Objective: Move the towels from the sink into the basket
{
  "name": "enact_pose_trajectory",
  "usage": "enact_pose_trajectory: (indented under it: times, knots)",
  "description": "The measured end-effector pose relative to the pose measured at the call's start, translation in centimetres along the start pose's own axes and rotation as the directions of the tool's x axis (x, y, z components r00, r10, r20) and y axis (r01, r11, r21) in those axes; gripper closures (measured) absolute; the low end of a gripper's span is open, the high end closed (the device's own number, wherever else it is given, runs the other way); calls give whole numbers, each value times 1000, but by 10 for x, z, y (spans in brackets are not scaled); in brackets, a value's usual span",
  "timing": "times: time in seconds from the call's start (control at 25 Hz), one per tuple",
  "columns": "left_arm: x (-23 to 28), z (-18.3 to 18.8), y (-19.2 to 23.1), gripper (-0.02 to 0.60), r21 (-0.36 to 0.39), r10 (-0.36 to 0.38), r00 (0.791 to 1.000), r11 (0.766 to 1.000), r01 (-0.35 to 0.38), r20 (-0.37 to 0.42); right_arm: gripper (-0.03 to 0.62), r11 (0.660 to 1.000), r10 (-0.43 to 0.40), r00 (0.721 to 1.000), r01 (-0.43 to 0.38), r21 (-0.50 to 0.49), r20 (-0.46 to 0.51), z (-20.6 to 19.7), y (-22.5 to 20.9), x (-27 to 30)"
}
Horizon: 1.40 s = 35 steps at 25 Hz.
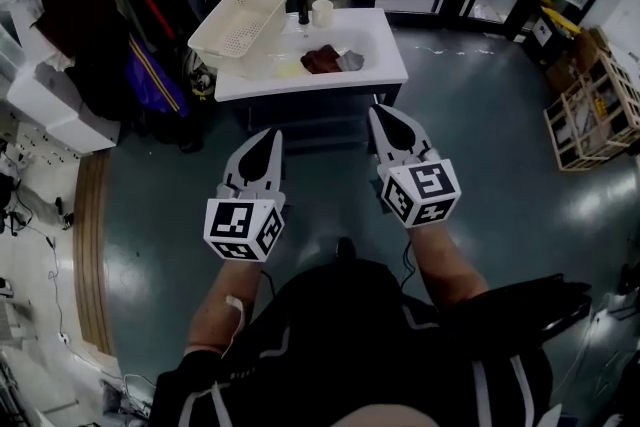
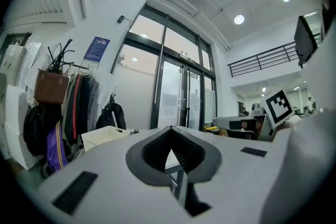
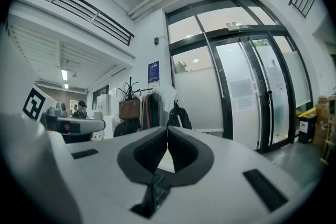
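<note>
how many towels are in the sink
2 in the sink: a red towel, a grey towel just right of it. A pale patch left of them may be a third.

In the head view the towels in the sink are too small to count. In the left gripper view the left tongs cover part of the basket, and the sink's inside is hidden.

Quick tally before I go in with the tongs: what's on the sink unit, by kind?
Towels: 2 (dark red towel, grey towel)
Basket: 1
Cup: 1
Total: 4. A pale patch left of the towels and a small dark item by the cup are too unclear to count.
</note>
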<state>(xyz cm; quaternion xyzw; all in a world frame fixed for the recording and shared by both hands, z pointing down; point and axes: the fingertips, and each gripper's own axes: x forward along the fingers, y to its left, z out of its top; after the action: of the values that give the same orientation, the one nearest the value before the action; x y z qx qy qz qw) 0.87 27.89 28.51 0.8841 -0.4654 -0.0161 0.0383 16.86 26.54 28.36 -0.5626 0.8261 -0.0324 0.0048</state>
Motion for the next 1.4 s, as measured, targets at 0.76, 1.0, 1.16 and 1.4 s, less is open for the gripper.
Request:
enact_pose_trajectory:
  times: [0.76, 1.0, 1.16, 1.4]
  knots:
    - [115, -12, -2, 580, 19, 72, 995, 997, -71, -68, 585, 993, 114, 993, -114, 21, -3, -3, -88, 74]
    - [127, -19, 21, 580, -1, 84, 994, 996, -84, -76, 585, 990, 137, 990, -136, 21, -23, -11, -84, 99]
    - [139, -21, 41, 580, -9, 69, 995, 998, -70, -68, 585, 991, 131, 991, -131, 14, -34, -15, -79, 123]
    - [162, -12, 89, 580, -26, 63, 997, 998, -65, -46, 585, 989, 143, 988, -144, -22, -51, -9, -68, 173]
